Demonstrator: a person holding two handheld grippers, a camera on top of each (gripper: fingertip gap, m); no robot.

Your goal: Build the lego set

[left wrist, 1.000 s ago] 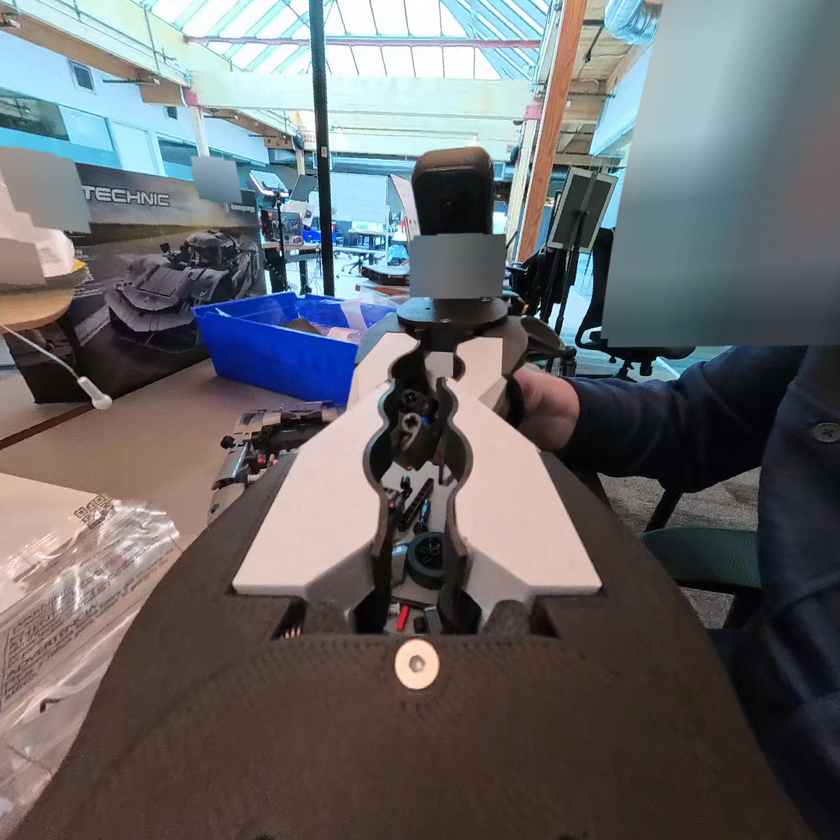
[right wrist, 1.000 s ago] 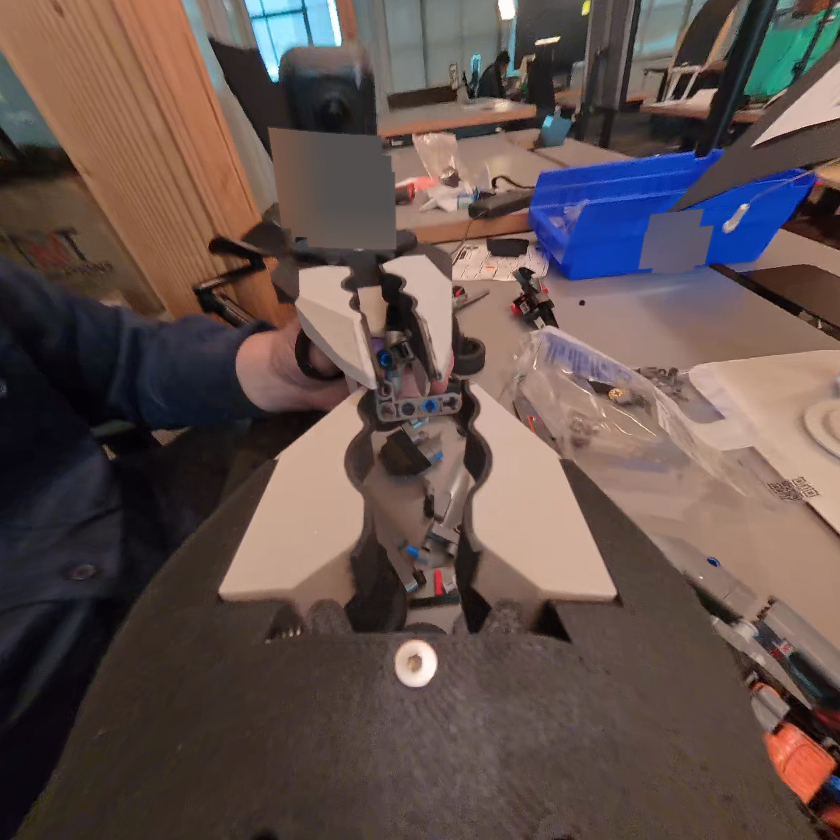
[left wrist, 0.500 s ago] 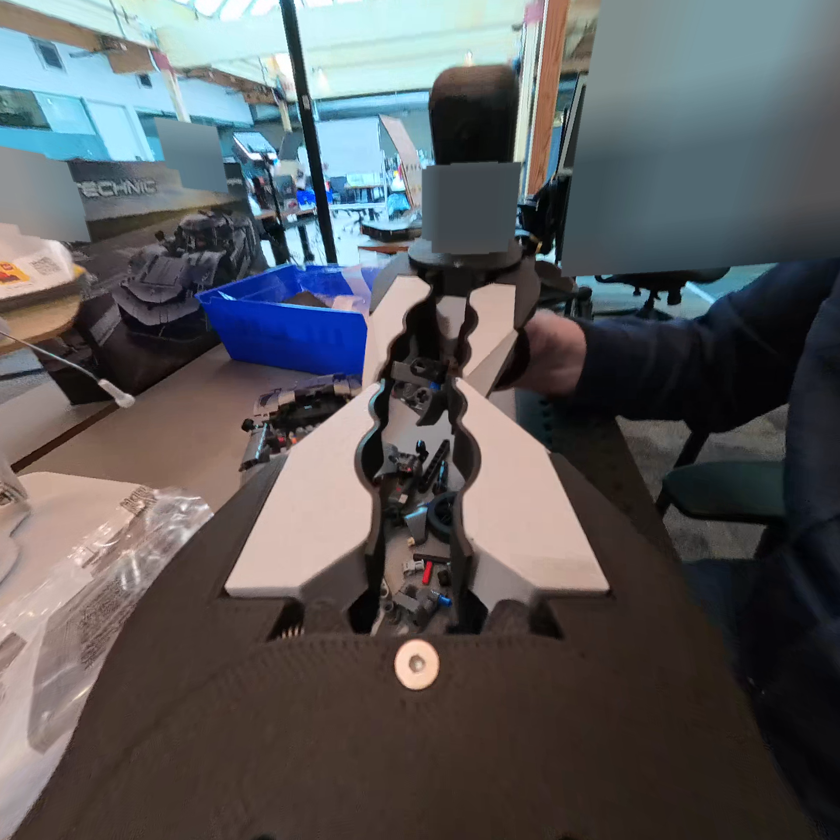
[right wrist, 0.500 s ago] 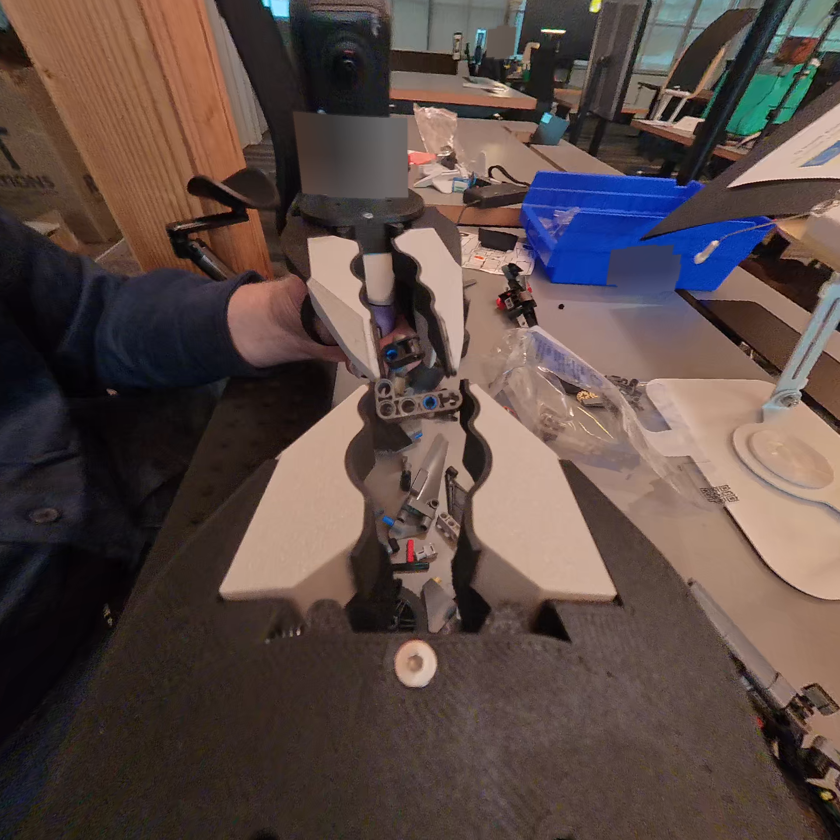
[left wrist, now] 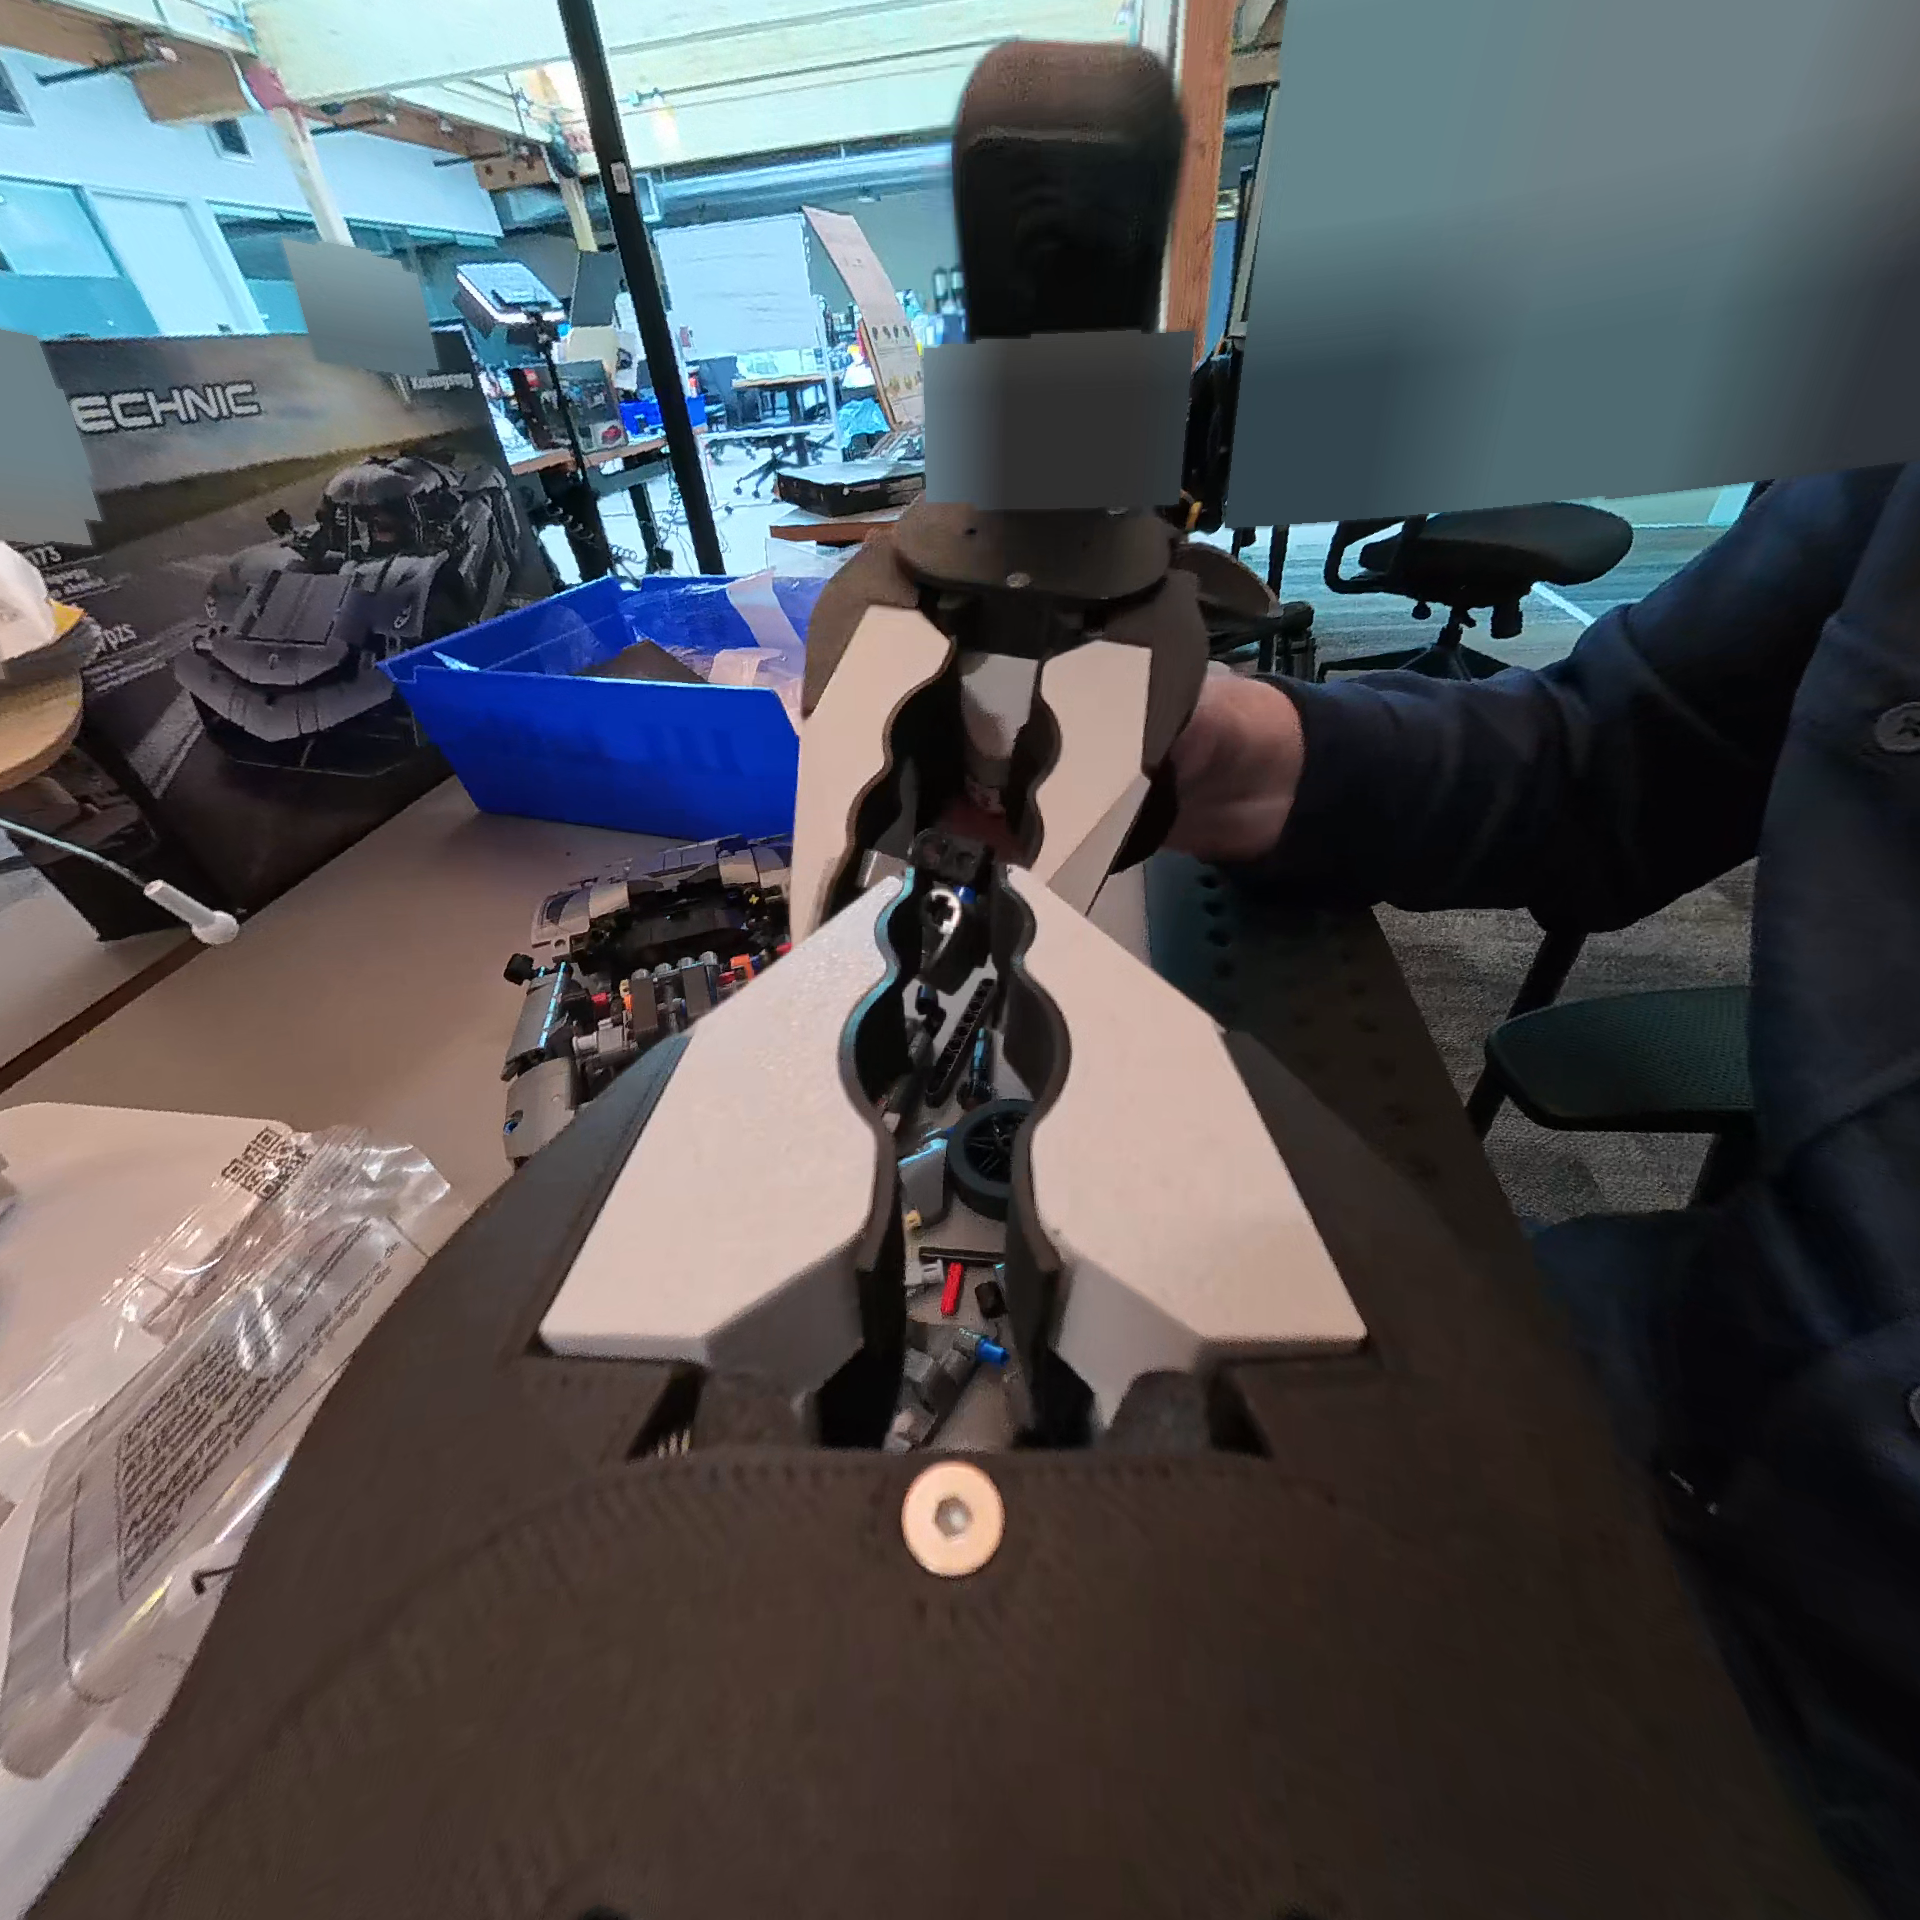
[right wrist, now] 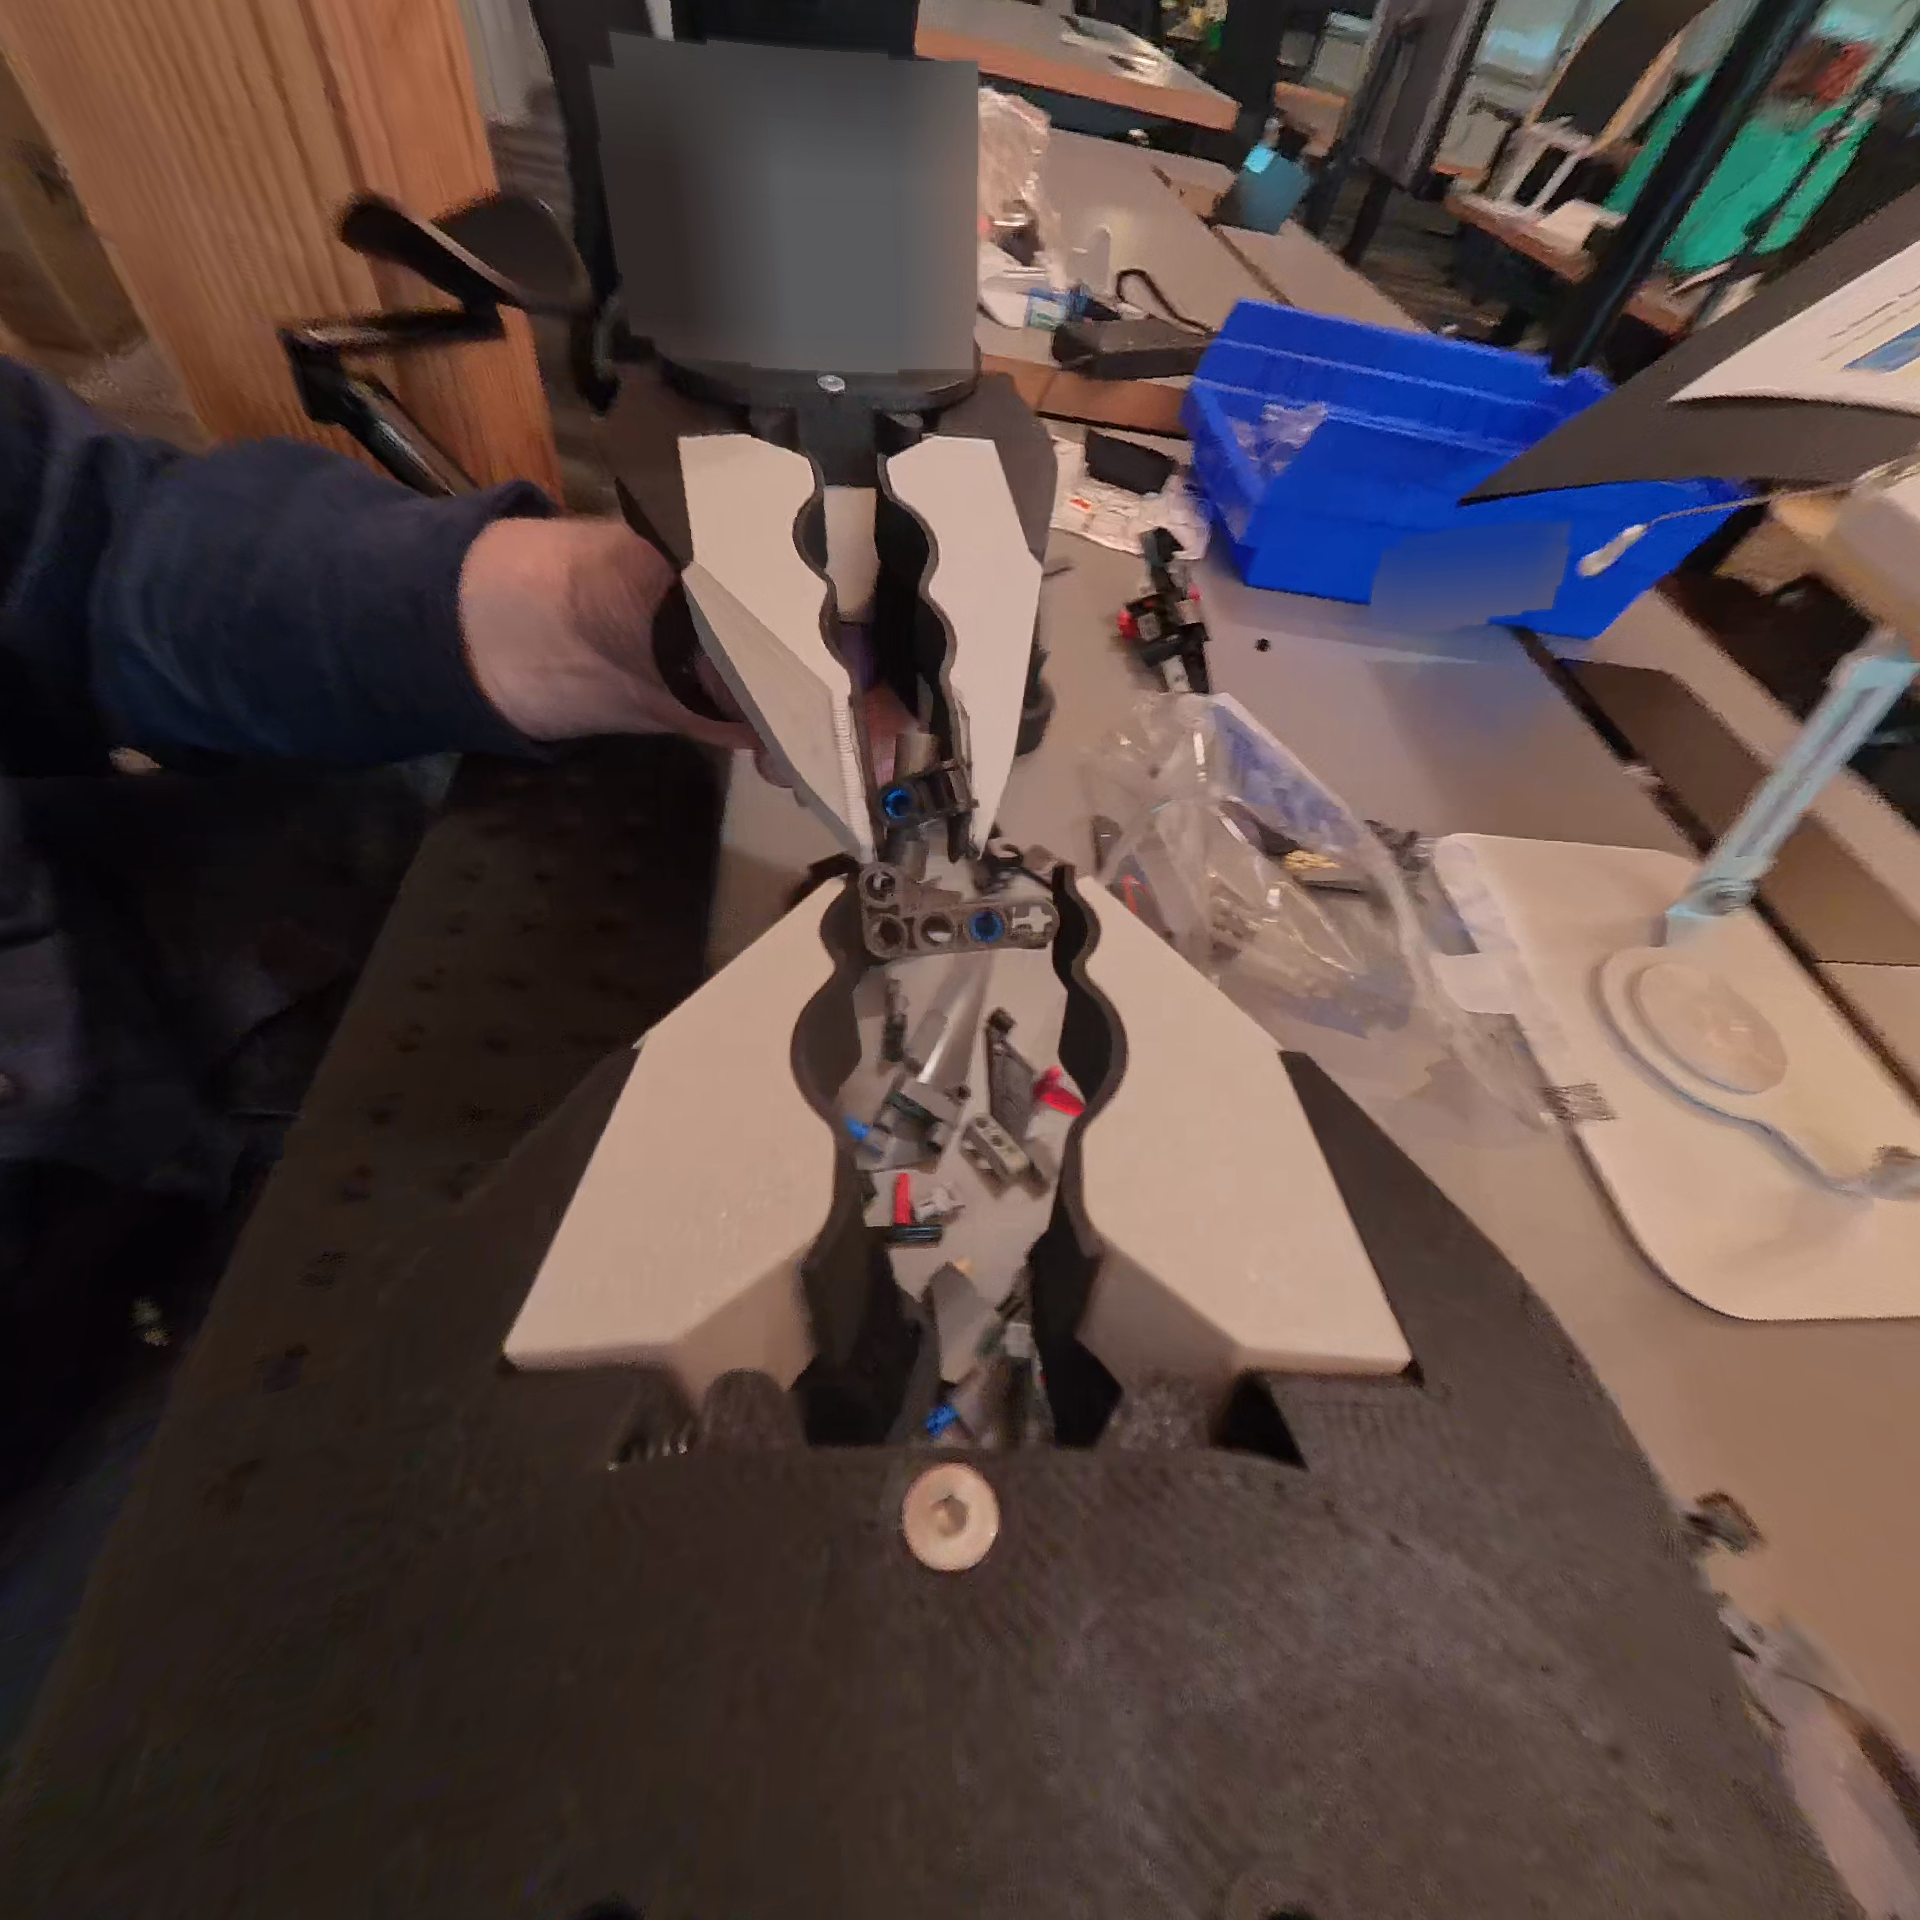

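- The right gripper (right wrist: 956, 899) is clamped on a dark grey lego beam (right wrist: 954, 918) with round holes and one blue pin; the beam lies crosswise between its fingertips, above the desk (right wrist: 1382, 717).
- The left gripper (right wrist: 920, 821) faces it tip to tip and pinches a small dark connector piece (right wrist: 920, 795) with a blue pin; this piece sits just above the beam and seems to touch it, though the joint itself is hard to make out.
- In the left wrist view the left gripper (left wrist: 951, 894) is closed on that same small piece, with the right gripper (left wrist: 971, 847) coming in from above, held by a hand (left wrist: 1231, 764) in a dark blue sleeve.
- Below the two grippers, loose lego pieces (right wrist: 951, 1117) lie scattered on the desk: grey, black, red and blue bits, and a small black wheel (left wrist: 992, 1148).
- A half-built dark lego car (left wrist: 644, 961) stands on the desk to the left of the grippers in the left wrist view.
- Clear plastic bags (right wrist: 1257, 883) of parts lie beside the loose pieces.
- A blue bin (left wrist: 613, 717) stands toward the far edge of the desk, next to the lego set box (left wrist: 260, 603).
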